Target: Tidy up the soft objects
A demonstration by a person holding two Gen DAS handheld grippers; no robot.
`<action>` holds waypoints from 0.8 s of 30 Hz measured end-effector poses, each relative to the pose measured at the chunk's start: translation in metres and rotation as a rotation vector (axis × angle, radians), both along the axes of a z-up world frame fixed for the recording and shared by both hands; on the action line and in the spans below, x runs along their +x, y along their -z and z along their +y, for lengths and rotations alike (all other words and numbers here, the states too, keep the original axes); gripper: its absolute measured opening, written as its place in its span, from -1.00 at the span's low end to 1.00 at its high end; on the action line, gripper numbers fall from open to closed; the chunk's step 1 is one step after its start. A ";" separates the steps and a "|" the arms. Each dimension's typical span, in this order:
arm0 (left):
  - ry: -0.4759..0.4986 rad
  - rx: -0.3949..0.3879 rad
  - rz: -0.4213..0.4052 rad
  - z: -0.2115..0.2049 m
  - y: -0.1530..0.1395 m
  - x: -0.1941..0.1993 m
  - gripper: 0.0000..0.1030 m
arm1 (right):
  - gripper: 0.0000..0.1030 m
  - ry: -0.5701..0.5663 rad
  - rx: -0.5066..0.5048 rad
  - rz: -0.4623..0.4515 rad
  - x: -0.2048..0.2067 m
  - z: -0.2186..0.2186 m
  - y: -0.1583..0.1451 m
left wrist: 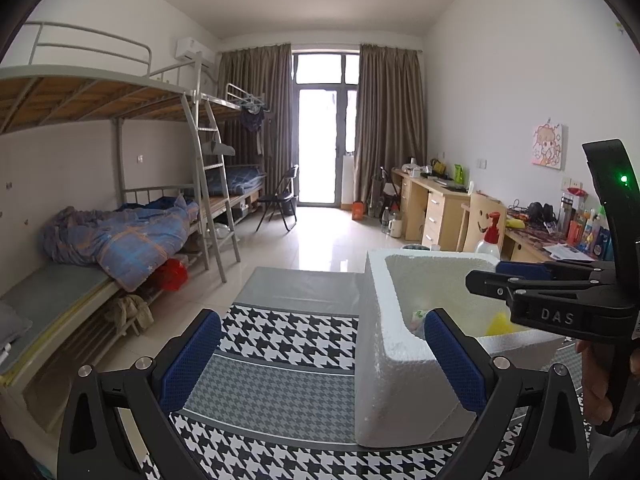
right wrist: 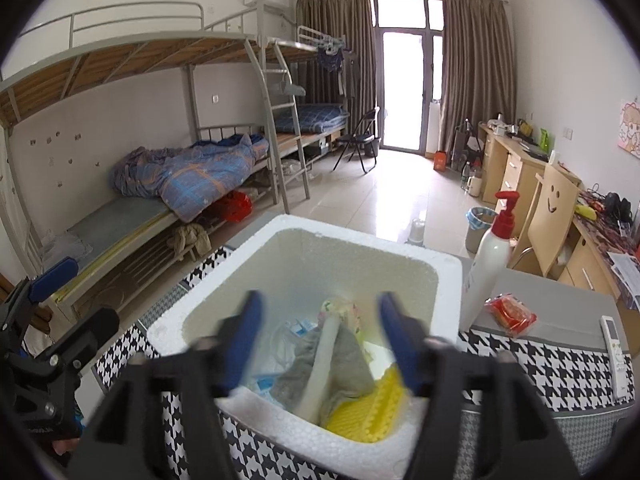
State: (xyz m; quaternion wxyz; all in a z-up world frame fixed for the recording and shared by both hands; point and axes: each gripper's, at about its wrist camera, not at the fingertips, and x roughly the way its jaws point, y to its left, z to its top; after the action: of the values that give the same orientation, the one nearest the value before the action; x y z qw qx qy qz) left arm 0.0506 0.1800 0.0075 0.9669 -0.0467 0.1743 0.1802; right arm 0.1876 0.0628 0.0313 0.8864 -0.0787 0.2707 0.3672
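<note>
A white foam box (right wrist: 444,276) stands on the houndstooth-clothed table (left wrist: 280,344). It holds soft things: a grey cloth (right wrist: 348,364), a yellow knitted piece (right wrist: 368,412), a white strip (right wrist: 320,364), a floral pouch (right wrist: 344,312) and clear packets (right wrist: 288,340). My right gripper (right wrist: 320,344) is open and empty, hovering over the box; it also shows in the left wrist view (left wrist: 500,280). My left gripper (left wrist: 324,356) is open and empty, above the table at the left side of the box (left wrist: 380,320).
A white pump bottle with a red top (right wrist: 488,264), a red snack packet (right wrist: 510,314) and a white remote (right wrist: 616,352) sit on the table right of the box. Bunk beds (right wrist: 180,184) line the left wall, desks (right wrist: 520,164) the right.
</note>
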 end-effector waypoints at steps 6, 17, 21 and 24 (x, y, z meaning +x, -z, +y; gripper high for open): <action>-0.008 -0.006 -0.009 0.000 -0.001 -0.007 0.98 | 0.39 0.000 0.029 -0.015 -0.011 -0.012 -0.008; 0.043 0.000 -0.012 -0.026 -0.009 -0.018 0.98 | 0.69 0.043 0.092 -0.085 -0.039 -0.054 -0.019; 0.067 0.006 -0.019 -0.037 -0.015 -0.023 0.98 | 0.80 0.044 0.110 -0.107 -0.048 -0.067 -0.022; 0.072 0.007 -0.031 -0.044 -0.019 -0.027 0.98 | 0.85 0.045 0.115 -0.128 -0.053 -0.075 -0.024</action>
State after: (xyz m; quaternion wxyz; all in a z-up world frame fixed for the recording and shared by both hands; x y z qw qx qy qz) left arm 0.0233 0.1358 0.0265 0.9755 -0.0397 0.1605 0.1451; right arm 0.1346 -0.0118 0.0548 0.9130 -0.0449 0.1936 0.3563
